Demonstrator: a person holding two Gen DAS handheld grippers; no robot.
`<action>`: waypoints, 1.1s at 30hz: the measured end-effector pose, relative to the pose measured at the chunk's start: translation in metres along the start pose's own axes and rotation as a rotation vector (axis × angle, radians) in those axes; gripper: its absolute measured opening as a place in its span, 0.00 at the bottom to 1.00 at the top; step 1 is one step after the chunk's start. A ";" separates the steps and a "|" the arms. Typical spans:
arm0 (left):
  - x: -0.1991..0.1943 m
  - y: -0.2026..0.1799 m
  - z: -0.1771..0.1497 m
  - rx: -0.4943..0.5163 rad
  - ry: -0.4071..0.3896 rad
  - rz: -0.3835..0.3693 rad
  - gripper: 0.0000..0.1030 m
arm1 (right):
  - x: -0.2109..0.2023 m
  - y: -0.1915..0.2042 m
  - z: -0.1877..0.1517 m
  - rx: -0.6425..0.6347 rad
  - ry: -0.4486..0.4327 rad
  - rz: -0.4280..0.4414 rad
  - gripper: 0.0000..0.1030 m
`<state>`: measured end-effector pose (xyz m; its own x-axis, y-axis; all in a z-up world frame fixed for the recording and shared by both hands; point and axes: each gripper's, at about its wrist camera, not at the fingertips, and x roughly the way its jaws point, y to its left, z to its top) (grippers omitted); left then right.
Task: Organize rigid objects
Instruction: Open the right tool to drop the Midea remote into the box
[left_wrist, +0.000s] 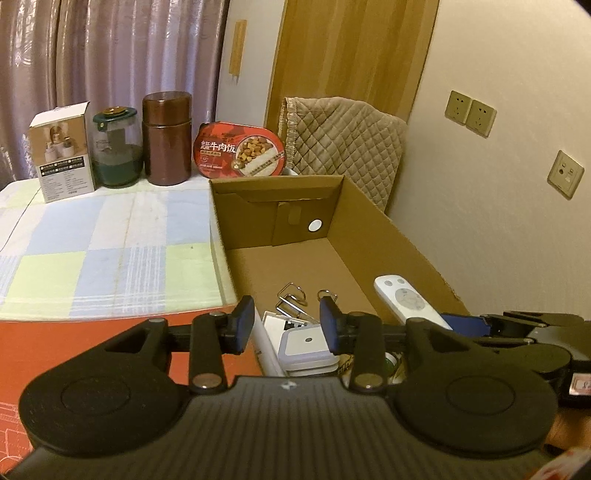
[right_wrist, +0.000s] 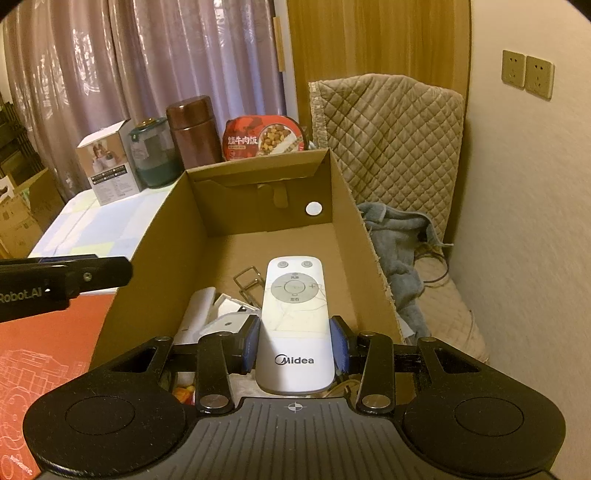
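Nearest our right lens, the right gripper (right_wrist: 295, 349) clamps a white remote (right_wrist: 294, 317) by its lower body, both blue pads pressed on its sides. We hold the remote over the near end of the cardboard box (right_wrist: 341, 192), pointing into it and not yet set down.

Left gripper (left_wrist: 287, 320): fingers apart, nothing between them. It hovers over the box's near end, above a small pile.

Already in the box, as we judge it:
- a white square case (left_wrist: 304, 345)
- a white tube (right_wrist: 195, 310) lying beside the case
- wire clips (left_wrist: 295, 295) just beyond the case
- something with a green patch under the left finger mount; we cannot tell what it is, the view is blocked.

The far half of the box floor is bare, so room remains.

Still outside the box, in a row at the table's back edge:
- a small carton (left_wrist: 64, 151)
- a glass jar (left_wrist: 117, 147) with a green lid
- a brown canister (left_wrist: 167, 138)
- a red meal tub (left_wrist: 240, 149), leaning behind the box's far wall.

Progress: we reckon the small items are packed and the remote is the piece in hand. What is left is to lower and release it, then perhaps the back row, if those count as things to sort; the task line does not say.
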<state>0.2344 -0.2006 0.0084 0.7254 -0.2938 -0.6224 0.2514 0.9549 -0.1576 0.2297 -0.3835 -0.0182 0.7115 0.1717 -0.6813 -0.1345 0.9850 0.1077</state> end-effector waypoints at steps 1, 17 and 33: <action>-0.002 0.001 -0.001 -0.001 0.000 0.002 0.32 | -0.001 0.001 0.000 -0.002 -0.001 0.000 0.36; -0.017 0.005 -0.007 -0.014 -0.005 0.003 0.32 | -0.008 0.013 0.003 -0.017 -0.011 0.004 0.36; -0.015 0.010 -0.008 -0.024 -0.003 0.016 0.39 | -0.002 0.012 0.006 -0.014 -0.004 0.003 0.36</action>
<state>0.2210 -0.1862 0.0096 0.7315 -0.2783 -0.6224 0.2242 0.9603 -0.1659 0.2305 -0.3717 -0.0115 0.7138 0.1748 -0.6782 -0.1466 0.9842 0.0994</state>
